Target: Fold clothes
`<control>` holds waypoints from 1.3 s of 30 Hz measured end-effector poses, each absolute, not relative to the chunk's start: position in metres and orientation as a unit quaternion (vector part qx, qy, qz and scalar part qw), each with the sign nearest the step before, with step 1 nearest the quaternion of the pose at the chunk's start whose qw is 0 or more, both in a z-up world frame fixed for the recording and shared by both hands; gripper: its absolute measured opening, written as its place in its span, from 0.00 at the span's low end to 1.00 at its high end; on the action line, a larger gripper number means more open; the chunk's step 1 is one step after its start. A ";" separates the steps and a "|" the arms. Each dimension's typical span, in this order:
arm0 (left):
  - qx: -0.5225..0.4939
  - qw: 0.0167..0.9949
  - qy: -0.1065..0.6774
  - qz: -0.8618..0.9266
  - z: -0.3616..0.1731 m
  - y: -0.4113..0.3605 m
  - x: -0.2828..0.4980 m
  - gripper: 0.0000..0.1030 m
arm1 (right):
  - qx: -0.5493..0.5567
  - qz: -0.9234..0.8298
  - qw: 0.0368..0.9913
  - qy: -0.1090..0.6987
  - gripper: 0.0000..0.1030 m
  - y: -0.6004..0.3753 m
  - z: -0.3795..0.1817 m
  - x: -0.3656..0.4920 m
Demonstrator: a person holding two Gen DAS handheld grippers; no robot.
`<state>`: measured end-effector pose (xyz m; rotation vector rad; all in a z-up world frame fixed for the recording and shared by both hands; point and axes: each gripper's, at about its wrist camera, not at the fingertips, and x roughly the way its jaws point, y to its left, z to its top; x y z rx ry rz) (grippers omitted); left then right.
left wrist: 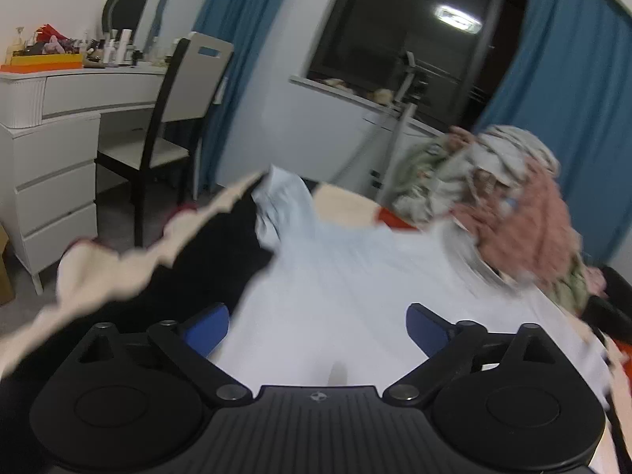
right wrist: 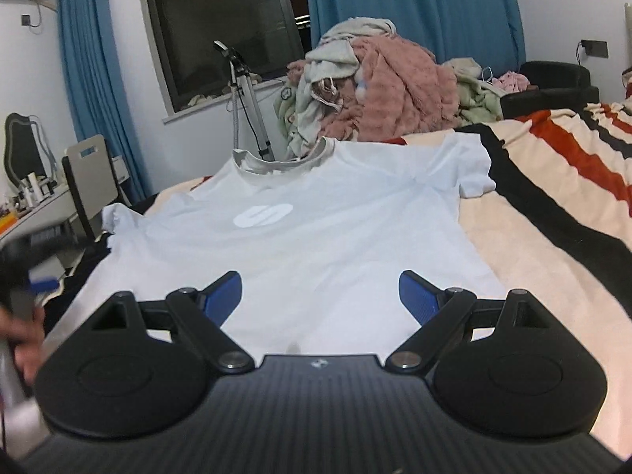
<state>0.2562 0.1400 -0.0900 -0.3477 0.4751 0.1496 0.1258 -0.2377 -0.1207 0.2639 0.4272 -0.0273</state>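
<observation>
On the striped blanket (right wrist: 553,205), flat and face up: a pale blue-white T-shirt (right wrist: 316,245), collar away from the right wrist camera, hem nearest.

Left of the shirt, at the frame edge: a blurred left gripper (right wrist: 39,276) with a bit of blue pad, and a hand (right wrist: 27,339) below it. Left sleeve (right wrist: 118,217) crumpled, lying over the blanket's dark edge. At the shirt's middle: a white oval logo (right wrist: 262,215) on the chest; a grey ribbed collar (right wrist: 276,164) beyond it, standing up slightly. Cloth mostly smooth, with faint creases running from the collar toward the right shoulder. Right sleeve (right wrist: 474,170) spread out on the cream stripe. Beyond the collar: a heap of clothes (right wrist: 379,91), pink fleece and grey-green pieces, piled before the blue curtain (right wrist: 414,19). Over the hem: right gripper (right wrist: 320,296), jaws wide apart, nothing between the blue pads, not touching the cloth as far as can be told.

From the left wrist camera, heavily motion-blurred: dresser (left wrist: 59,118) and chair (left wrist: 166,118) far left of the shirt (left wrist: 335,284); blanket edge lifted and rumpled just left of it; one sleeve (left wrist: 280,201) bunched at the far end; the heap (left wrist: 493,205) to the right. Left gripper (left wrist: 318,328) over the shirt, jaws spread open, holding nothing.
</observation>
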 end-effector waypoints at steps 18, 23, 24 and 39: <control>-0.139 0.945 0.245 0.169 -0.120 0.173 0.499 0.11 | 0.154 -0.045 0.957 0.243 0.85 -0.244 -0.170 0.207; 0.020 0.977 0.204 0.053 -0.106 0.096 0.492 0.08 | 0.169 -0.051 0.953 0.246 0.85 -0.250 -0.170 0.207; 0.076 0.977 0.198 0.008 -0.107 0.073 0.483 0.08 | 0.172 -0.055 0.953 0.243 0.85 -0.252 -0.169 0.205; 0.105 0.940 0.261 -0.194 -0.134 -0.008 0.384 0.37 | 0.192 -0.075 0.949 0.238 0.85 -0.265 -0.162 0.197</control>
